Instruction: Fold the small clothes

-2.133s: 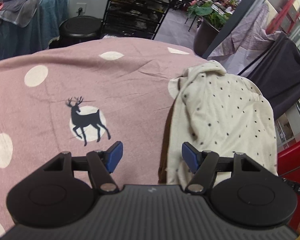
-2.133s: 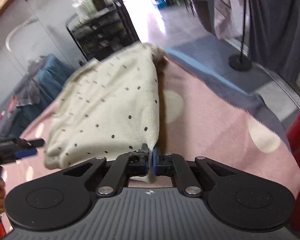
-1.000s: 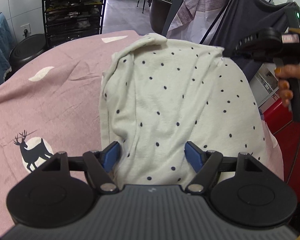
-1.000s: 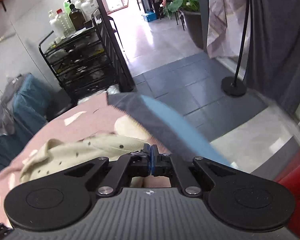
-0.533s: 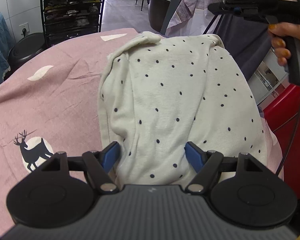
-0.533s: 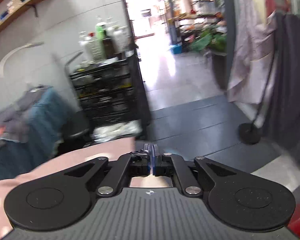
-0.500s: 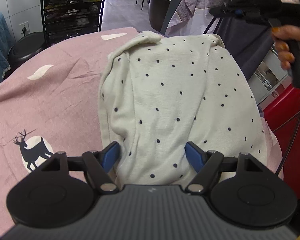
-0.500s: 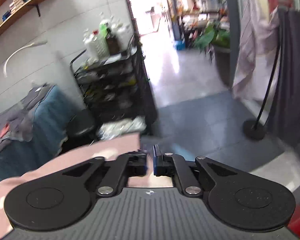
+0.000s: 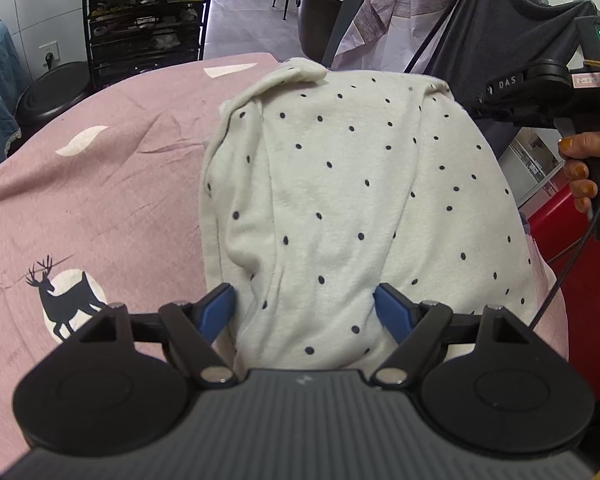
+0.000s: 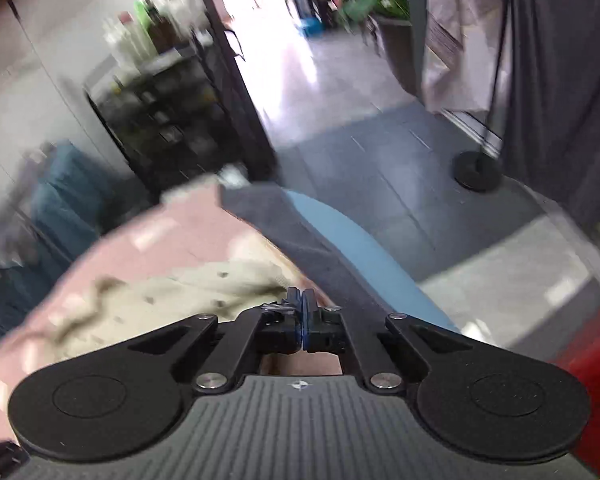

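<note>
A cream garment with dark dots [image 9: 352, 200] lies folded on the pink deer-print sheet [image 9: 100, 184]. My left gripper [image 9: 306, 312] is open, its blue pads on either side of the garment's near edge. My right gripper [image 10: 301, 320] is shut and empty, above the table's far right edge; it shows in the left wrist view [image 9: 540, 96] at the upper right, held by a hand. The garment [image 10: 180, 296] appears blurred in the right wrist view, to the left of the shut jaws.
A black shelf rack [image 9: 144, 12] and a black stool [image 9: 56, 92] stand behind the table. A dark cloth on a stand [image 9: 500, 40] hangs at the right. A red object [image 9: 572, 280] sits beside the table's right edge. A potted plant [image 9: 316, 4] is farther back.
The right gripper has let go of the garment, lifted clear, and now tilts back down toward the table. The garment lies folded over. The left gripper stays open at its near edge.
</note>
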Tool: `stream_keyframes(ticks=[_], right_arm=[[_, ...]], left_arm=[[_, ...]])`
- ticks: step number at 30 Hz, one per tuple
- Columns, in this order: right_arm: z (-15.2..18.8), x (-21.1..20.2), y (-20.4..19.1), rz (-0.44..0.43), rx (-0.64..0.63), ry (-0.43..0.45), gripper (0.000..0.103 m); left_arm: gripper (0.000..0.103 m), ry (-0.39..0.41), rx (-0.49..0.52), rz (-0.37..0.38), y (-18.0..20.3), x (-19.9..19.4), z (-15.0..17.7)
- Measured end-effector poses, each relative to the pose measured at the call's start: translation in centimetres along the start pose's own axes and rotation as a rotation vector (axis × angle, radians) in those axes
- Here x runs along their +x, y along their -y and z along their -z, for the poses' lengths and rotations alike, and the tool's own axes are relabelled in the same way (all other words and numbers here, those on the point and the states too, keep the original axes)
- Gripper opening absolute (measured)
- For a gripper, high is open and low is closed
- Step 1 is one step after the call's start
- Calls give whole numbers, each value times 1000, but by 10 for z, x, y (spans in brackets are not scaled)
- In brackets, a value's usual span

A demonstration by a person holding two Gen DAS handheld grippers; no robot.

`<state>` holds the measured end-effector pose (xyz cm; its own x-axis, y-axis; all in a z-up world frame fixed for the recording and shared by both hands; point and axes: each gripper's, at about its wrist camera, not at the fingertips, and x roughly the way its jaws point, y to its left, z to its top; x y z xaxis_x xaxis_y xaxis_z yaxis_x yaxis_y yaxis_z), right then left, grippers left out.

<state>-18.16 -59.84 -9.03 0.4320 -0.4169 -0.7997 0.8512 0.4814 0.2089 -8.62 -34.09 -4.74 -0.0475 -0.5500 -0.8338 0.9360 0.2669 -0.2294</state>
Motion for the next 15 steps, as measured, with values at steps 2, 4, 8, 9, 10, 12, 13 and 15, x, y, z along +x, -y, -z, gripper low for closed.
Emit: stream_keyframes(ticks=[2,4,8,9,10,12,13,15], right_arm=[[-3,-4,-1,9,-58,20,0],[-9,-1,2,50,-102,23,0],[-24,-10,14,-27,2,73,24],[-23,-11,18,-68,53,51,49],[-21,-11,20,-106,84,34,56],[-14,-11,17,-109,73,18,56],[-11,-7,13,-114,57,-3,56],[-6,-2,12,-114,53,-31,55]], left_arm=[[78,0,-4,2,-1,1,0],[79,0,-6,1,-1,1,0],[79,-3,-5,-2,-2,1,0],[80,-3,-6,-1,-2,1,0],[80,-5,-8,-1,-2,2,0],[81,-7,-13,-2,-3,3,-1],[81,-6,-13,-2,-3,2,0],[81,-5,-10,-2,-3,2,0]])
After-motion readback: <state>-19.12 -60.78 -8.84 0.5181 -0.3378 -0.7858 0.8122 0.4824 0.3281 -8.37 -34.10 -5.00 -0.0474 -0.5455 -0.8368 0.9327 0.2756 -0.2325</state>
